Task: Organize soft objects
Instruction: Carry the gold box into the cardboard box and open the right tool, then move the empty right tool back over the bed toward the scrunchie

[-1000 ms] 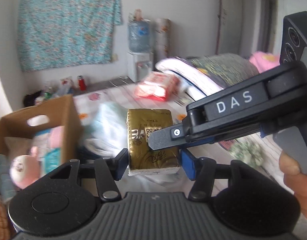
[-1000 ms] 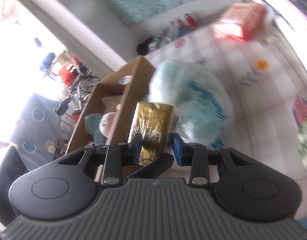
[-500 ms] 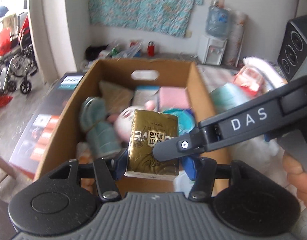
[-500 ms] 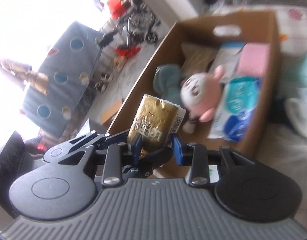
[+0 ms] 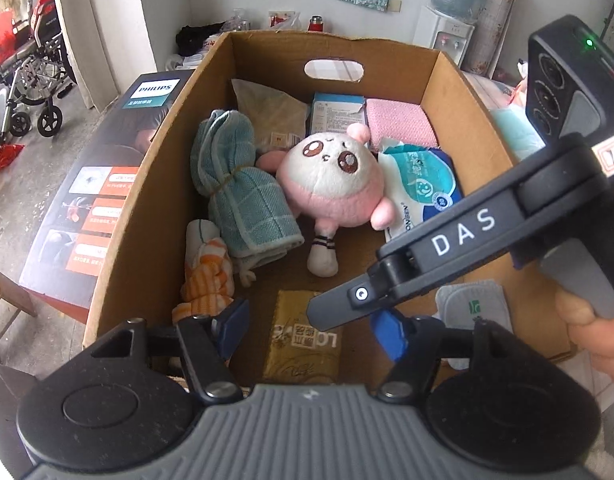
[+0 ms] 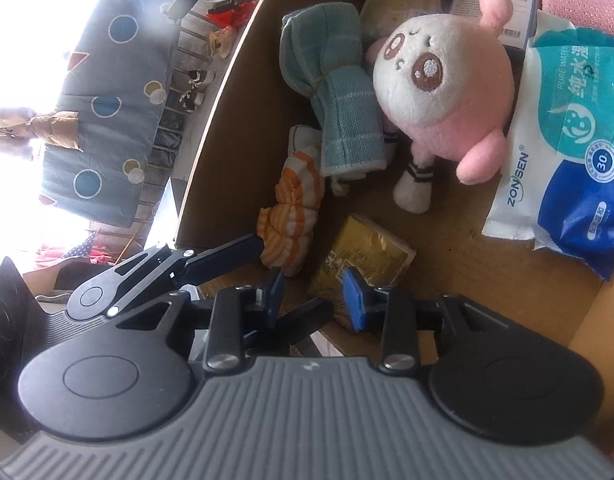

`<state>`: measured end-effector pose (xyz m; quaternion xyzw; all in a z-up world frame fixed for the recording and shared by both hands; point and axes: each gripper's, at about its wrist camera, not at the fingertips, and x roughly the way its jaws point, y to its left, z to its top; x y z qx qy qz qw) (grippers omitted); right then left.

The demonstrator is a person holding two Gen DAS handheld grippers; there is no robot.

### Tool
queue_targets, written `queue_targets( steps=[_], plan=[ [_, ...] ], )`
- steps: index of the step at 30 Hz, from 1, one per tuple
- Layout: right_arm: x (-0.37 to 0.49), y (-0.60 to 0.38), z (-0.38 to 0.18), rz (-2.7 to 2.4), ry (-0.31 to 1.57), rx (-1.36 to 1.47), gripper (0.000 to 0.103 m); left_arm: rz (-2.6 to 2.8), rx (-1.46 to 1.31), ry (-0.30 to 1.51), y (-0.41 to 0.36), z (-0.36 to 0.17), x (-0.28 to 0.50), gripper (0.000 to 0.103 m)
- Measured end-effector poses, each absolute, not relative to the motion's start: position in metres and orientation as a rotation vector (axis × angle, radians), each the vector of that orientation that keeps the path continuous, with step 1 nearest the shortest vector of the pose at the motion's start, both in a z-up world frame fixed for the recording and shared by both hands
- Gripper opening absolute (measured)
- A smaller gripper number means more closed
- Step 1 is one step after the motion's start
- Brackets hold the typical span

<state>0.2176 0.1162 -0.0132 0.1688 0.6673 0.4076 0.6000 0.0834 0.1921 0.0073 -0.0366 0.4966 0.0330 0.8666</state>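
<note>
A gold tissue pack [image 5: 303, 340] lies on the floor of the cardboard box [image 5: 211, 80] at its near end; it also shows in the right wrist view [image 6: 363, 258]. My left gripper [image 5: 311, 328] is open above it, fingers apart and clear of the pack. My right gripper [image 6: 313, 294] is open too, just above the pack, and reaches across the left wrist view from the right. In the box lie a pink plush toy [image 5: 335, 176], a rolled teal towel [image 5: 235, 184], orange striped socks [image 5: 207, 276] and a wet-wipes pack [image 5: 419, 184].
A pink cloth [image 5: 399, 124], a blue-white packet [image 5: 335, 112] and a beige bag [image 5: 271, 116] lie at the box's far end. A Philips carton [image 5: 95, 184] stands left of the box. A wheelchair [image 5: 31, 68] is at far left. A water dispenser [image 5: 447, 20] stands behind.
Both grippers carried the gold pack from over the bed to the box, lowered it and opened. The pack now lies loose on the box floor.
</note>
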Motion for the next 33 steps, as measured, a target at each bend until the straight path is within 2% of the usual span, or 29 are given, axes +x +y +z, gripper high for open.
queue_targets(
  steps=[11, 20, 27, 33],
  plan=[
    [0.224, 0.049, 0.027, 0.955, 1.331, 0.534, 0.033, 0.071, 0.009, 0.871, 0.157, 0.04, 0.075, 0.075],
    [0.169, -0.121, 0.046, 0.668, 1.022, 0.638, 0.038, -0.149, 0.036, 0.764, 0.061, 0.049, 0.076, 0.077],
    [0.11, -0.267, 0.032, 0.304, 0.9, 0.699, 0.04, -0.405, 0.053, 0.771, -0.047, 0.028, 0.086, 0.077],
    [0.078, -0.341, 0.0, 0.059, 0.875, 0.648, 0.041, -0.482, 0.152, 0.8, -0.126, -0.013, 0.075, 0.077]
  ],
)
